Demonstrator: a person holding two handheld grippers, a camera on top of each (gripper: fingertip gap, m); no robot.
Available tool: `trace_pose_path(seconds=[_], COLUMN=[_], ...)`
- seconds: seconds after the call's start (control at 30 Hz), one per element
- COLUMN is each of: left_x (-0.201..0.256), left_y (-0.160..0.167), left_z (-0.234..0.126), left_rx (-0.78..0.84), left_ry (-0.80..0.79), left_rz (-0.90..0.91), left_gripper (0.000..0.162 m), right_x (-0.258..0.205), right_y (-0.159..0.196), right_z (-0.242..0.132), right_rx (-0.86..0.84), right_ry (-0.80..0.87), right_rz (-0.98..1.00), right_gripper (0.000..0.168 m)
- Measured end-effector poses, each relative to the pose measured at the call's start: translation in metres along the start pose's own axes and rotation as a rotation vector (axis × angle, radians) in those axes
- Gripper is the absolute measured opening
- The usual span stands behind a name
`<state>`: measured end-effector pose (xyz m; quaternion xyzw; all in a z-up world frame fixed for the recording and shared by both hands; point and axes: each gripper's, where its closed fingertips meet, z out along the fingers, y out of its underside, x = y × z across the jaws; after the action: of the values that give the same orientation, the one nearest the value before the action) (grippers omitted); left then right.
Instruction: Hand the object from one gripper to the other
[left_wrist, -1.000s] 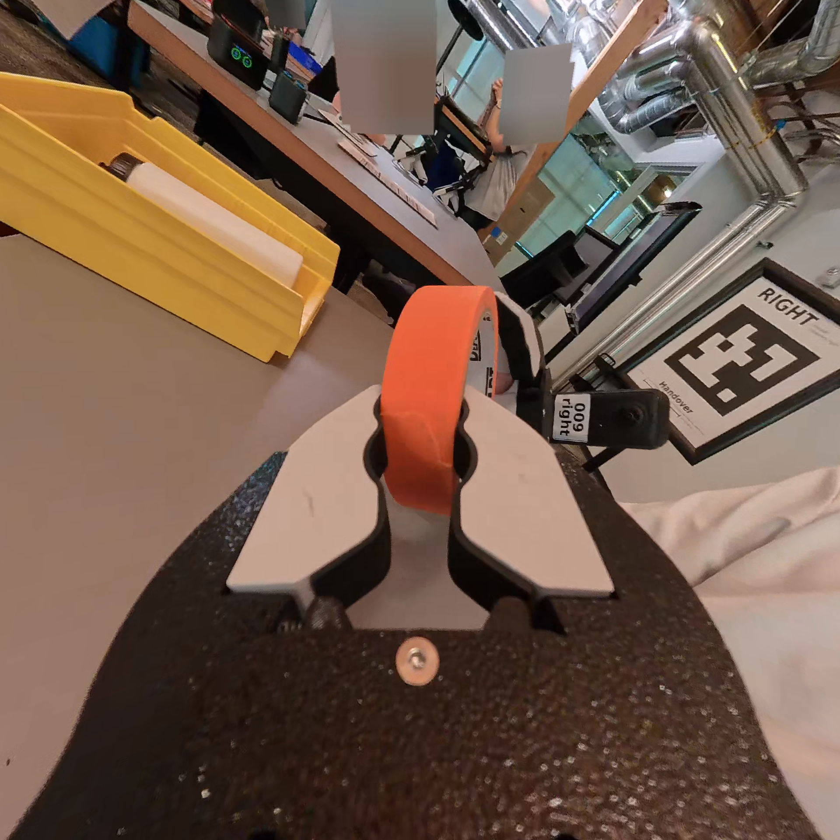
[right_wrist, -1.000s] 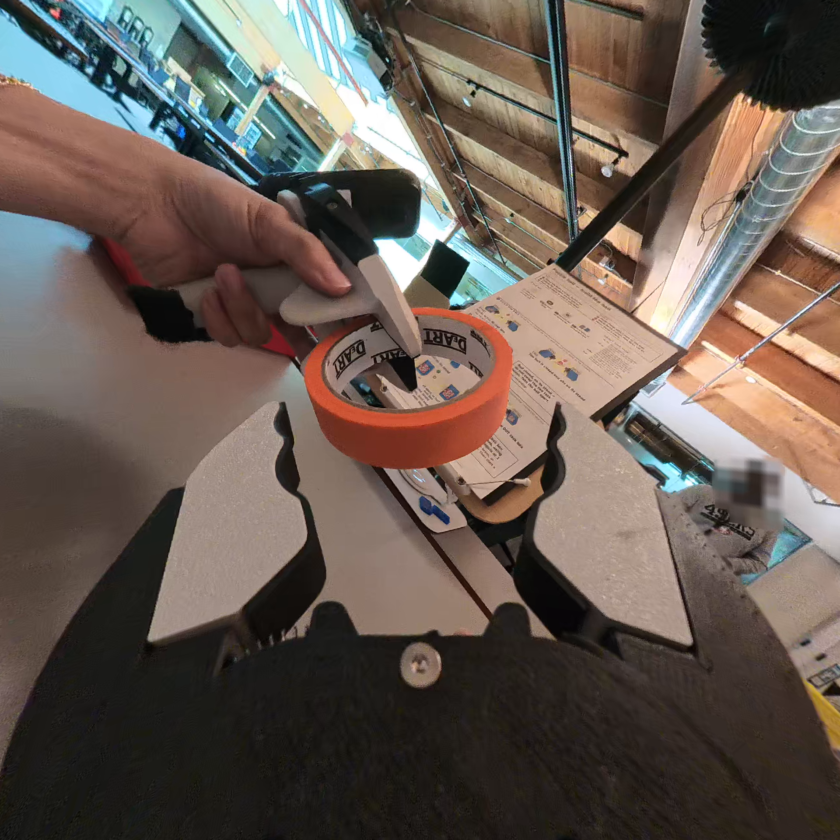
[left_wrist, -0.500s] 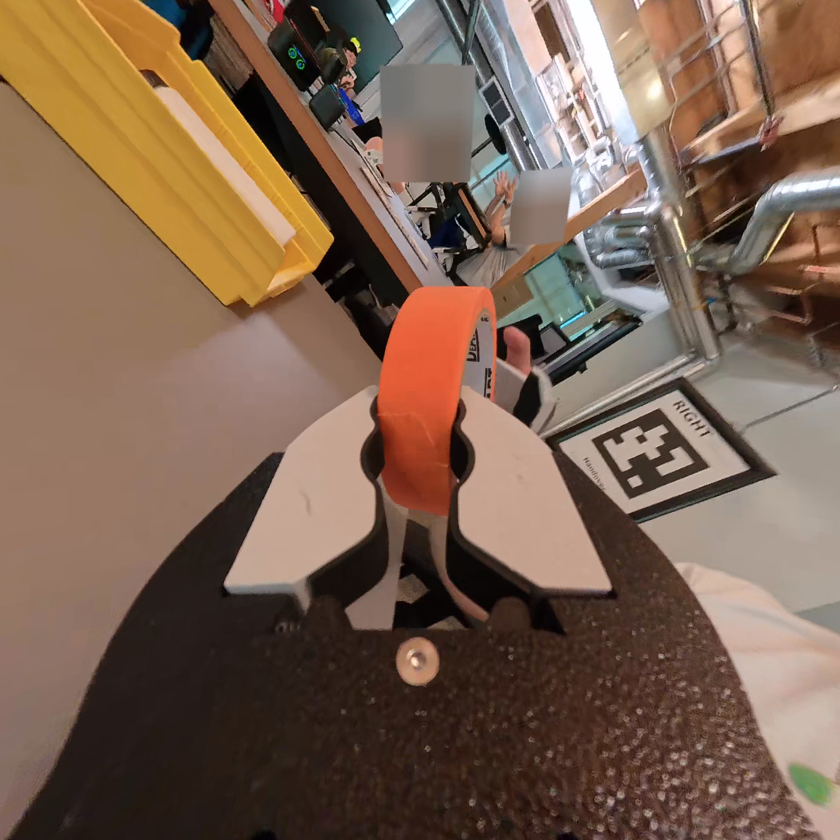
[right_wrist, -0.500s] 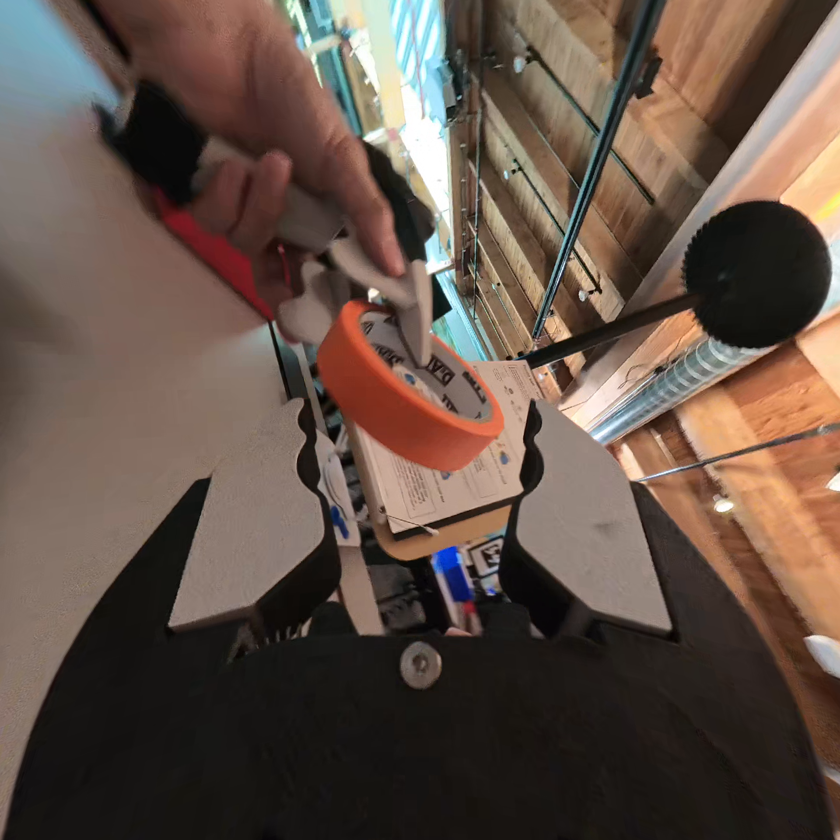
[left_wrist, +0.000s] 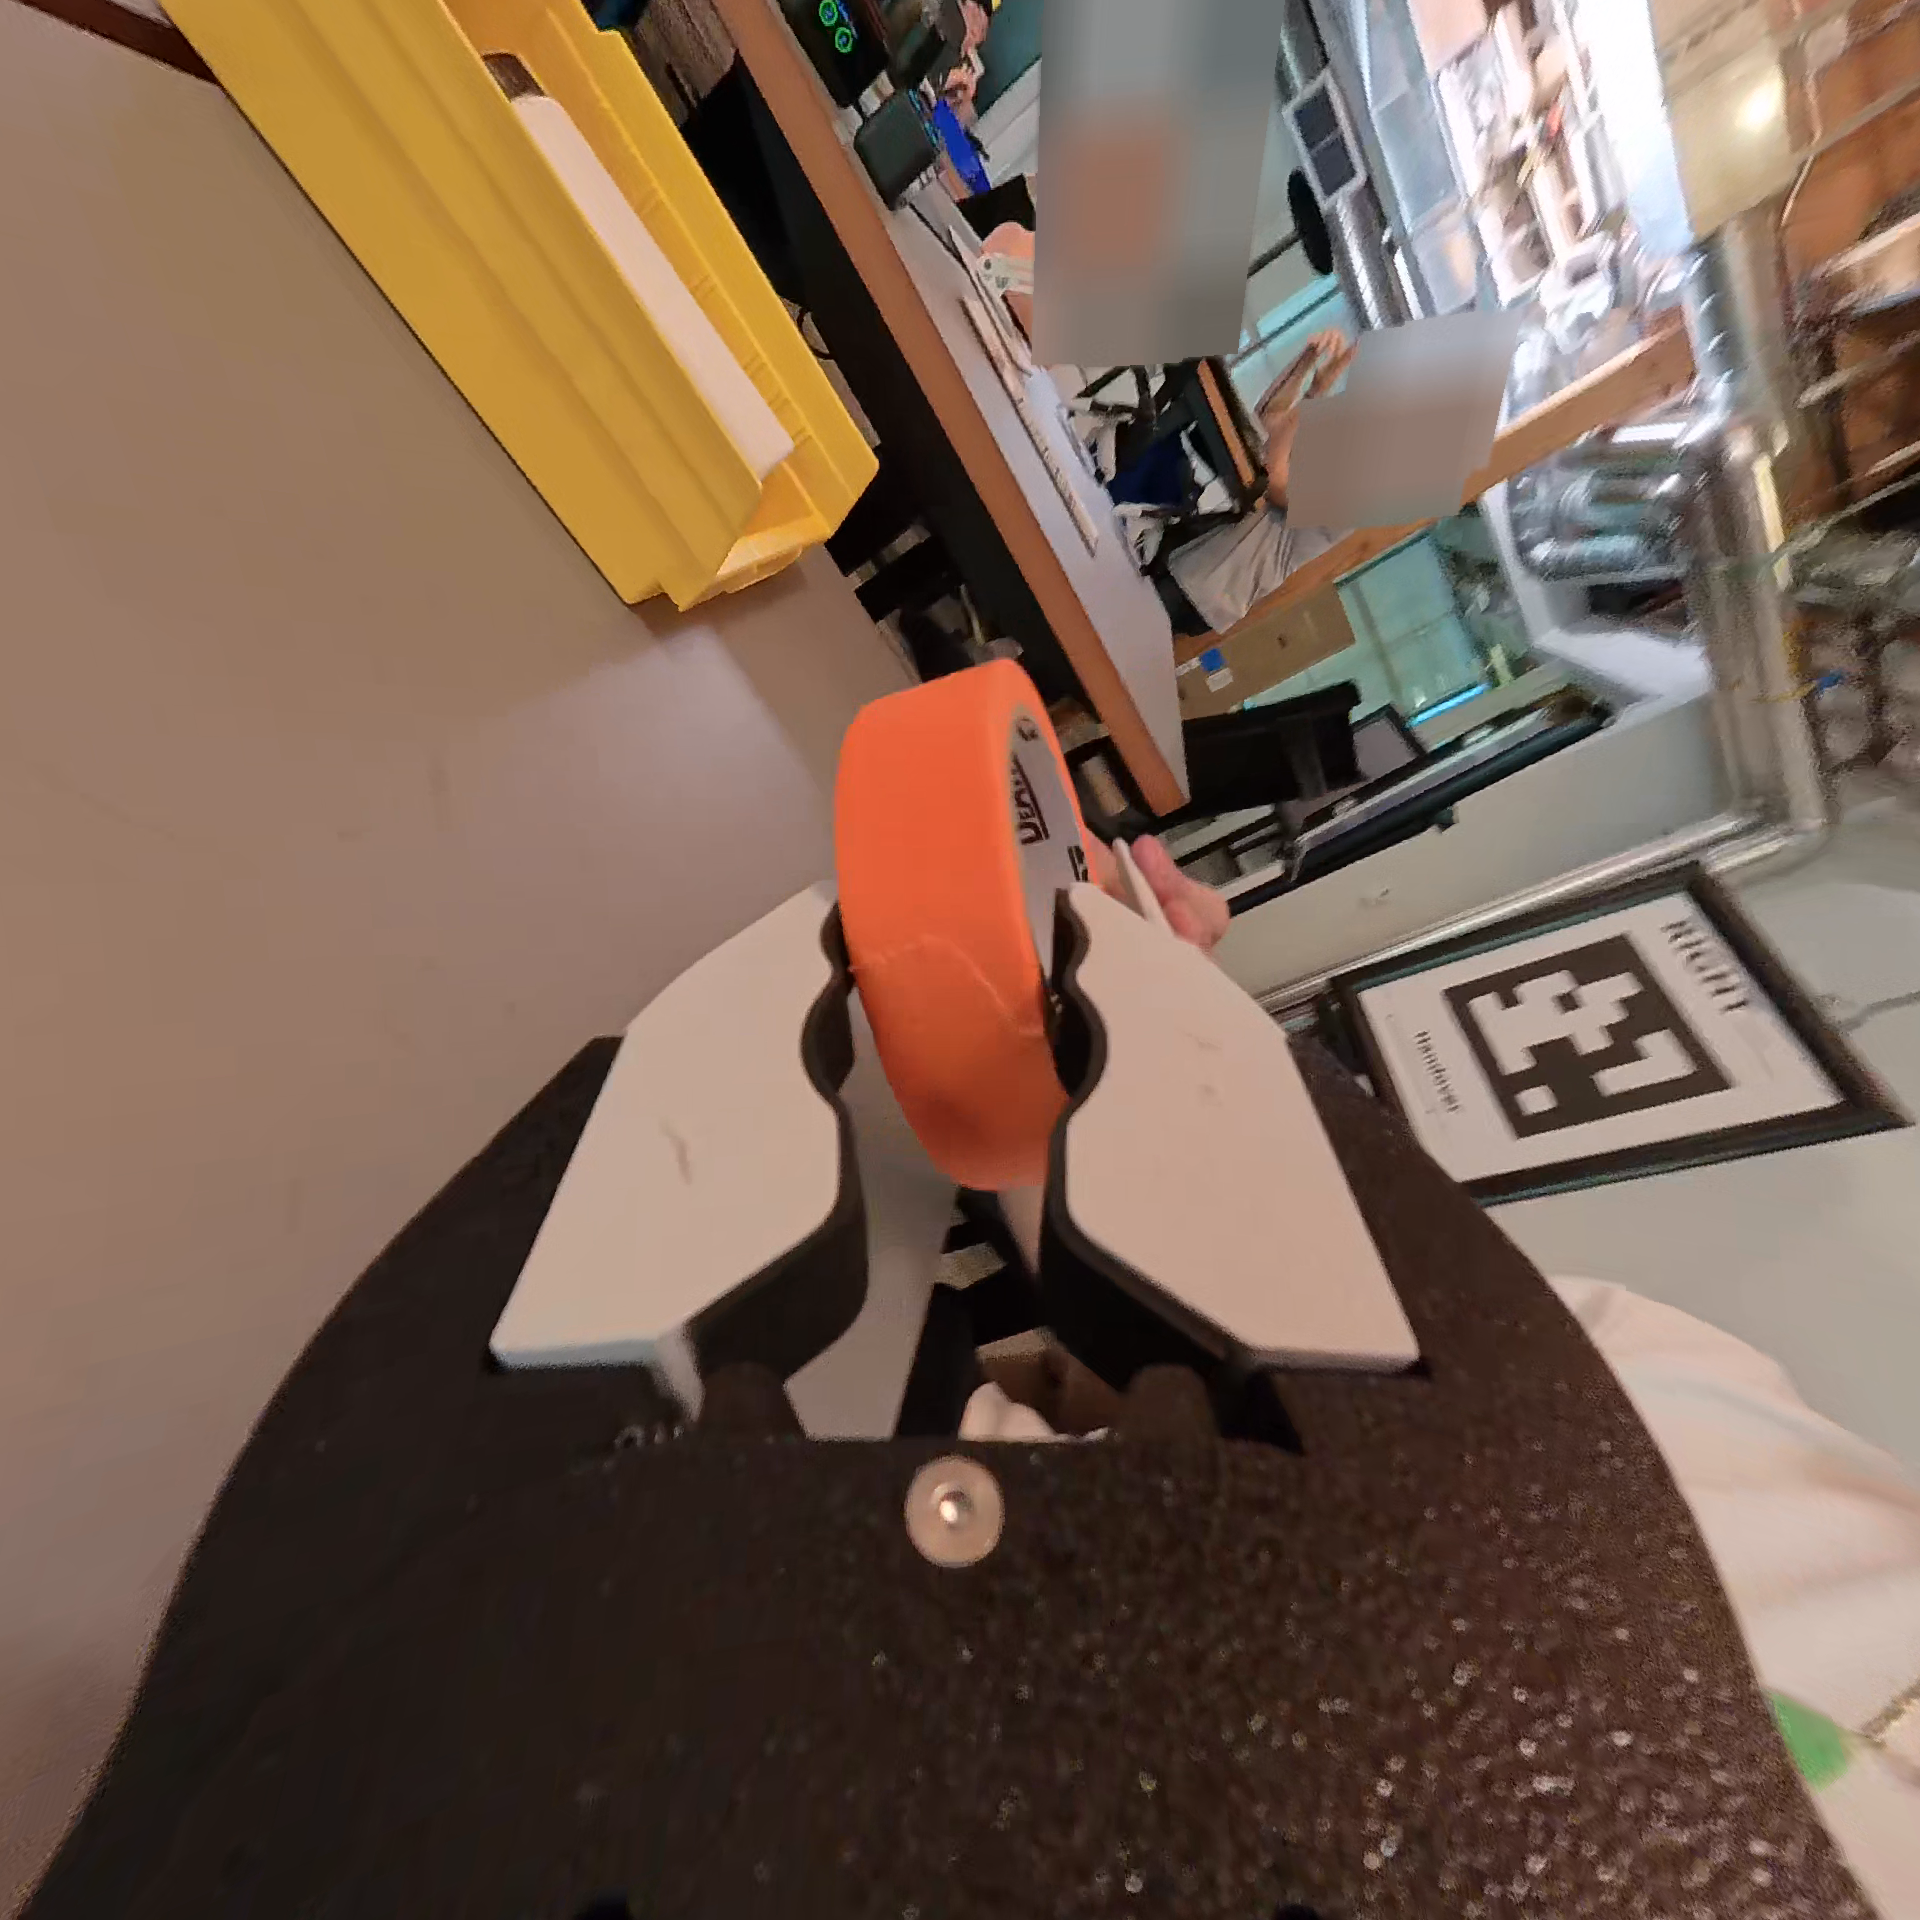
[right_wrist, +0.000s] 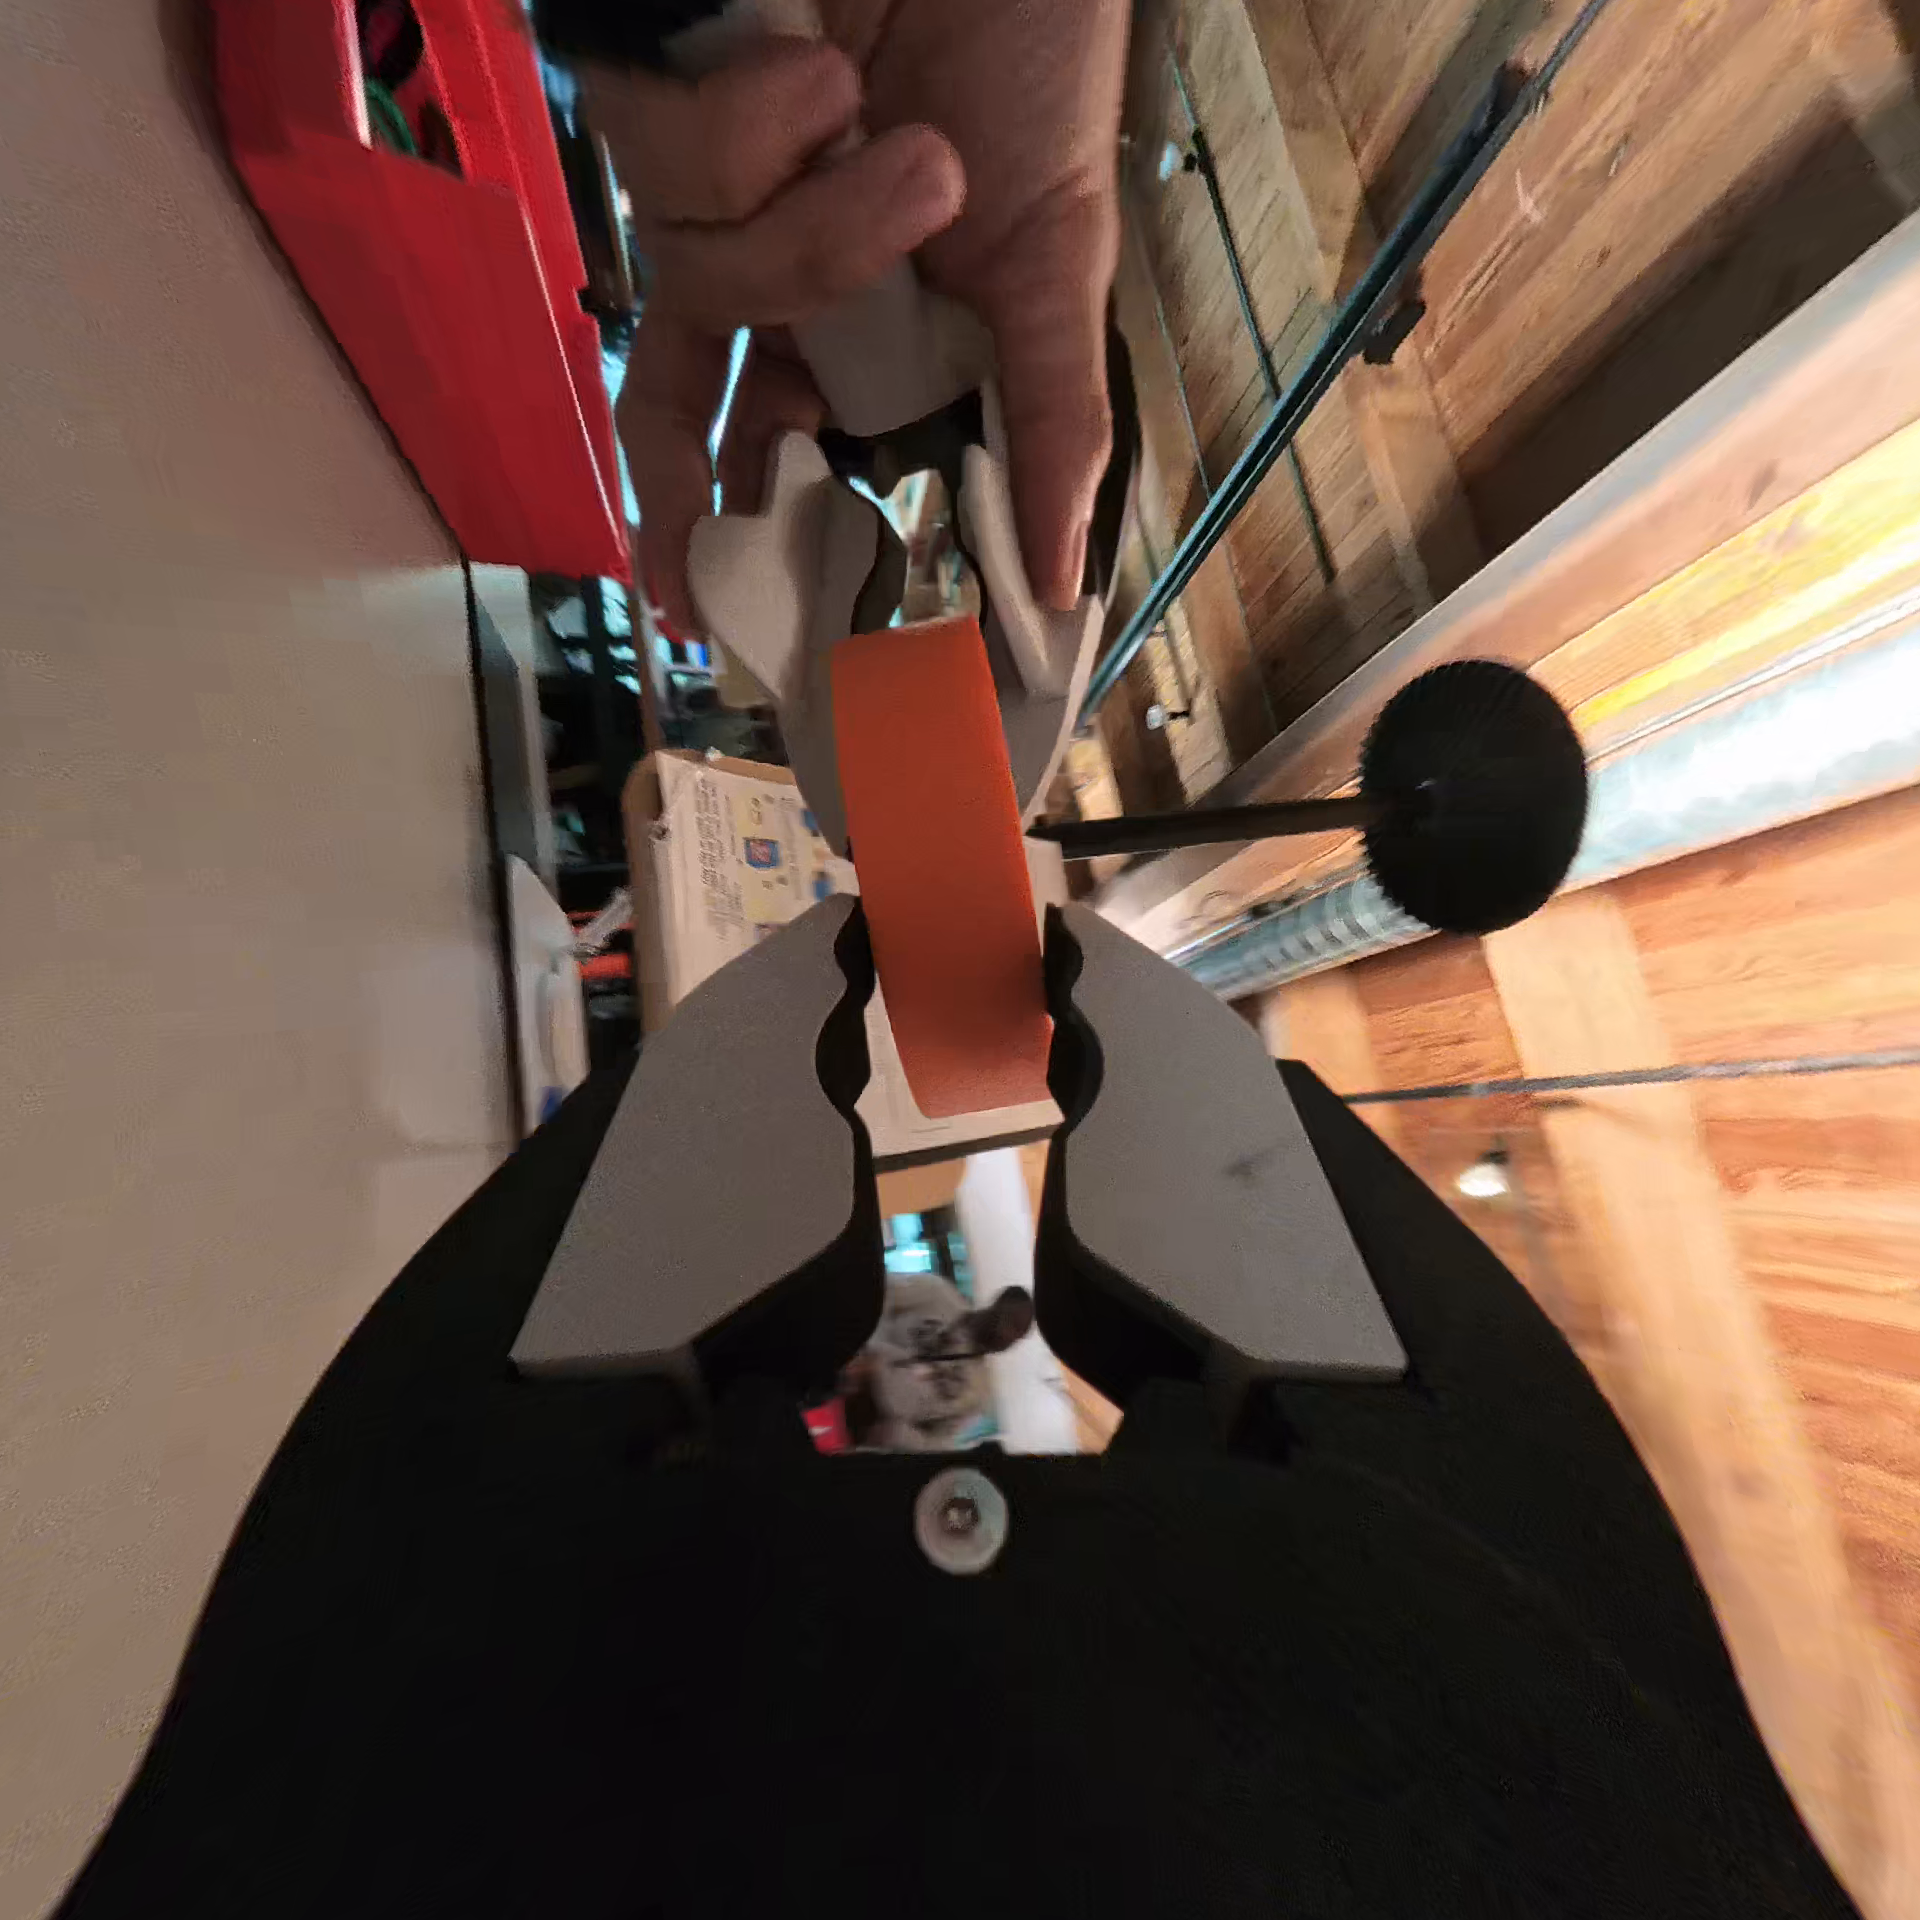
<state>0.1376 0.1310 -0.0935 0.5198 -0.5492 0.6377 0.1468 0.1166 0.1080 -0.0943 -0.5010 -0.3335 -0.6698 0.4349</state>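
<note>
Table (left_wrist: 312, 831): a beige surface fills the left of both wrist views; a yellow bin (left_wrist: 540, 312) sits on it in the left wrist view, a red bin (right_wrist: 436, 291) in the right wrist view.
Left gripper (left_wrist: 951, 1023): fingers clamped across the width of the orange tape roll (left_wrist: 940, 935), one pad on each flat side, the roll standing on edge between them, held in the air off the table.
Right gripper (right_wrist: 951, 997): fingers drawn in around the opposite rim of the same roll (right_wrist: 935, 873); the right pad appears to touch, a slim gap shows at the left, so whether it grips yet cannot be told.
Hand (right_wrist: 862, 260): wrapped around the far gripper's handle in the right wrist view.
Handling: the roll looks light and stiff, a rigid ring unlikely to crush; the flat sides are the sound place to take hold, as the curved outer face would likely slip.
Appearance: bright matte orange outside, white printed core inside, a faint tape seam crossing the outer wrap.
Stage: mid-handover by the look of it, both tools on one roll.
</note>
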Motion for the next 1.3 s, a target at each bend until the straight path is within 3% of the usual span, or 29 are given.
trace_pose_path(seconds=[0.03, 0.17, 0.33, 0.43, 0.63, 0.7, 0.77, 0.93, 1.1, 1.3], left_x=[-0.001, 0.011, 0.038, 0.047, 0.020, 0.012, 0.010, 0.012, 0.025, 0.042], left_y=[0.000, -0.010, -0.030, -0.011, 0.020, 0.026, 0.027, 0.034, 0.032, 0.016], left_z=[0.000, -0.001, -0.008, -0.001, 0.020, 0.025, 0.028, 0.029, 0.033, 0.022], left_rx=[-0.009, 0.037, 0.118, -0.013, -0.314, -0.370, -0.386, -0.432, -0.354, -0.136], left_ry=[-0.013, -0.070, -0.230, -0.256, -0.412, -0.437, -0.449, -0.404, -0.313, -0.148], left_rz=[0.042, 0.302, 0.870, 1.193, 1.573, 1.611, 1.629, 1.606, 1.541, 1.290], left_gripper=[0.040, 0.058, 0.064, 0.061, 0.056, 0.053, 0.036, 0.032, 0.032, 0.032], right_x=[0.000, 0.010, 0.019, 0.012, 0.009, 0.008, 0.003, 0.005, 0.023, 0.045], right_y=[0.001, 0.015, 0.038, 0.042, 0.022, 0.014, 0.011, 0.007, 0.008, 0.030], right_z=[0.000, -0.003, -0.009, -0.014, -0.016, -0.016, -0.017, -0.022, -0.028, -0.036], right_rx=[-0.005, -0.033, -0.065, -0.054, 0.028, 0.052, 0.055, 0.112, 0.195, 0.295], right_ry=[-0.027, -0.078, -0.130, -0.225, -0.359, -0.384, -0.425, -0.458, -0.386, -0.302], right_rz=[0.066, 0.317, 0.579, 0.671, 0.802, 0.806, 0.797, 0.853, 0.964, 1.248], right_gripper=[0.030, 0.030, 0.029, 0.029, 0.029, 0.029, 0.029, 0.029, 0.035, 0.044])
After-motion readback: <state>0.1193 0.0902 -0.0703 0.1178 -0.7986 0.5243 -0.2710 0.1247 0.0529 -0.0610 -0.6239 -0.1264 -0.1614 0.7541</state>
